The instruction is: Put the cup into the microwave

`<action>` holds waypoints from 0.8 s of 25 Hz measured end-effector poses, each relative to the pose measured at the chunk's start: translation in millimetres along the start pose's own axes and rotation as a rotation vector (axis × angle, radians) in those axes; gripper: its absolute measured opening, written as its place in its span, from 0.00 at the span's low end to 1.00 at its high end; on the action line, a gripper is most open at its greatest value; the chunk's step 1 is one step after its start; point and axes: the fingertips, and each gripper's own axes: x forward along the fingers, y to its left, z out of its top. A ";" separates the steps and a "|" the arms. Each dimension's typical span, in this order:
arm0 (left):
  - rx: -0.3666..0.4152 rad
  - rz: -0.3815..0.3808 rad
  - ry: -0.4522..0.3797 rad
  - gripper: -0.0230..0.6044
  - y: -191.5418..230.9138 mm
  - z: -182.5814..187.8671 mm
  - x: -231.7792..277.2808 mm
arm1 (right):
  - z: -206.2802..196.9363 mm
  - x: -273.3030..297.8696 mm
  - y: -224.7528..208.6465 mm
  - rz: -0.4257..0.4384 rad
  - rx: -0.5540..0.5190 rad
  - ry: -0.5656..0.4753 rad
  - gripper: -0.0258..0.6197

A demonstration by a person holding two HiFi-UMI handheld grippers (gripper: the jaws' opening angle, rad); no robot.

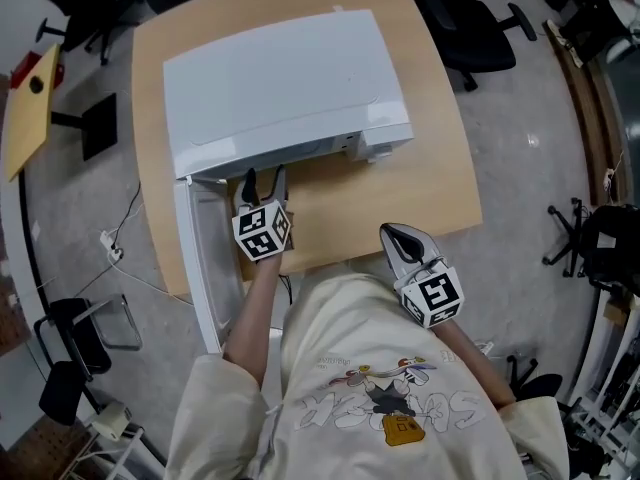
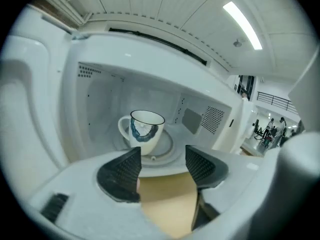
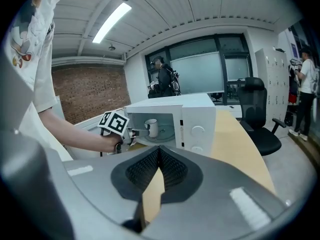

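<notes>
**A:** Where does the cup (image 2: pixel 145 131) stand?

**B:** It is upright on the round turntable (image 2: pixel 167 145) inside the microwave (image 1: pixel 280 88). In the left gripper view its handle points to 9 o'clock. The head view does not show it at all, because the oven's roof covers it.

**A:** Does the left gripper (image 2: pixel 162 165) have it?

**B:** No. Its jaws stand partly apart, with only bare table between them. The cup sits beyond the gap at about 11 o'clock, clear of both pads. One jaw tip overlaps the cup's foot in that view, so the foot is hard to make out.

**A:** And the right gripper (image 3: pixel 159 159)?

**B:** Its jaws are pressed together on nothing. In the head view it hangs at the front edge of the table (image 1: pixel 420 188), about 5 o'clock from the microwave.

**A:** How much room is there?

**B:** The oven mouth is open ahead of the left gripper. The door (image 1: pixel 200 258) swings out toward 7 o'clock, past the table's front edge and just beside that gripper. Bare wood lies between the oven's front and the edge. An office chair (image 1: pixel 470 28) stands near the table's corner at 1 o'clock.
</notes>
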 end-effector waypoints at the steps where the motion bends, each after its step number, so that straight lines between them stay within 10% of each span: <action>1: -0.012 -0.005 -0.007 0.45 -4.2 -0.8 -15.6 | 1.3 2.5 2.4 0.019 -0.004 -0.008 0.05; 6: -0.043 0.023 -0.065 0.06 -22.7 10.6 -89.9 | 7.7 15.0 14.0 0.106 -0.022 -0.023 0.05; 20: -0.103 -0.008 0.026 0.04 -79.8 -10.7 -168.3 | 16.3 40.3 58.4 0.312 -0.088 -0.024 0.05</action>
